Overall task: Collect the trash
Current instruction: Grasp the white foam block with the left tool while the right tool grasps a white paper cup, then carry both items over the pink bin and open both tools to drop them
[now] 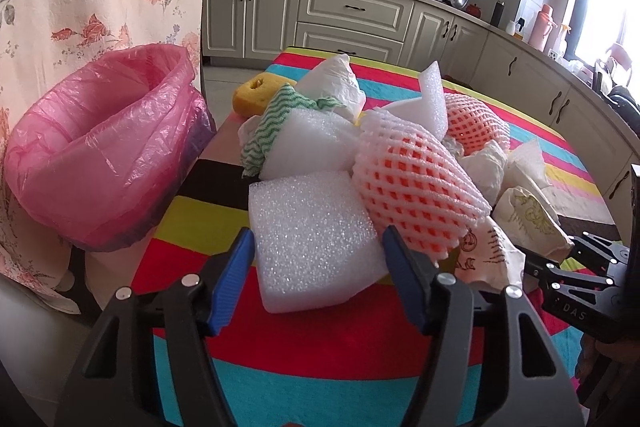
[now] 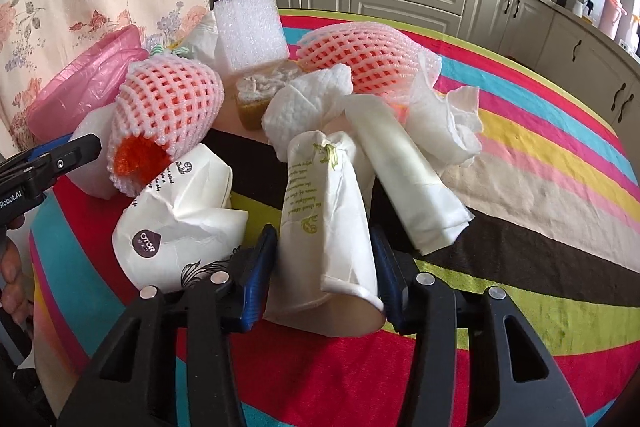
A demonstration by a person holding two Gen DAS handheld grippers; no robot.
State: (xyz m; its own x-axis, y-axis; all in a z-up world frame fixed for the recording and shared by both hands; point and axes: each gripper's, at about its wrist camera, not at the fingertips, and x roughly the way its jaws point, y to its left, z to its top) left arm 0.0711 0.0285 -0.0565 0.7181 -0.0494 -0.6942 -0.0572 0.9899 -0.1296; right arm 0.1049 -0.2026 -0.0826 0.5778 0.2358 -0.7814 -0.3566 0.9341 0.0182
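While both grippers straddle trash, nothing is gripped: left gripper (image 1: 318, 253) wide around foam block (image 1: 316, 239), right gripper (image 2: 324, 251) wide around crumpled paper cup (image 2: 326, 211). Next: close, carry to pink-lined bin (image 1: 104, 147) left of pile.

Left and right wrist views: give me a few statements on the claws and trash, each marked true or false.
1. The left claw straddles a white foam block. True.
2. The right claw brackets a crushed paper cup. True.
3. The pink bin bag sits right of the trash pile. False: it sits left of it.
4. Both foam fruit nets are already in the bag. False: they lie on the striped cloth.
5. The left claw is shut and empty. False: its jaws are apart.
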